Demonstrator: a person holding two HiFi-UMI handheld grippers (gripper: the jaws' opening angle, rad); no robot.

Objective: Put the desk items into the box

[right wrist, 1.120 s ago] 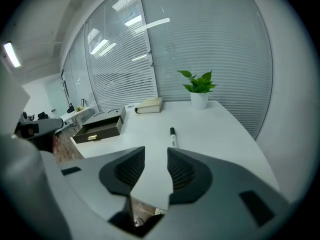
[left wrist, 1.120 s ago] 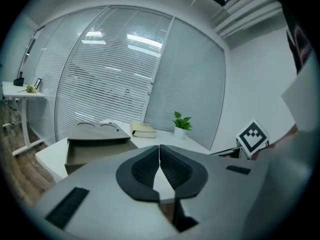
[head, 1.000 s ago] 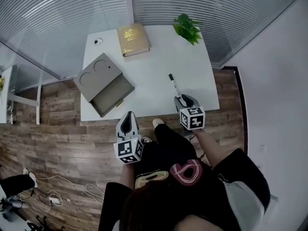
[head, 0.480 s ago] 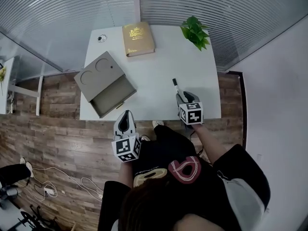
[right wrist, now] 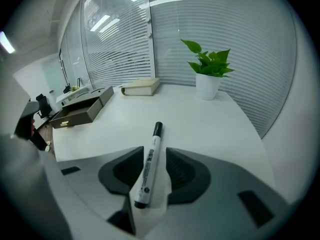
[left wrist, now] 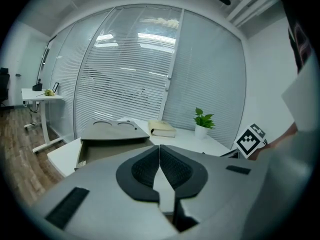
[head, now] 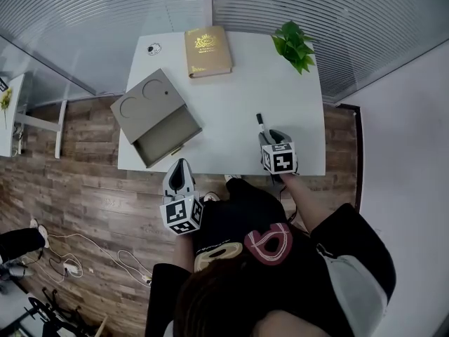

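Right claw open astride the marker (no pad presses on it).
We see its jaws spread, a gap on either side of the marker, which lies flat on the white table near the front right edge. Its long axis runs along the claw's own line: black cap pointing away from us toward the far edge, butt end toward us. Our left claw, jaws together on nothing, hangs just off the near edge, in front of the open grey box at the table's left.
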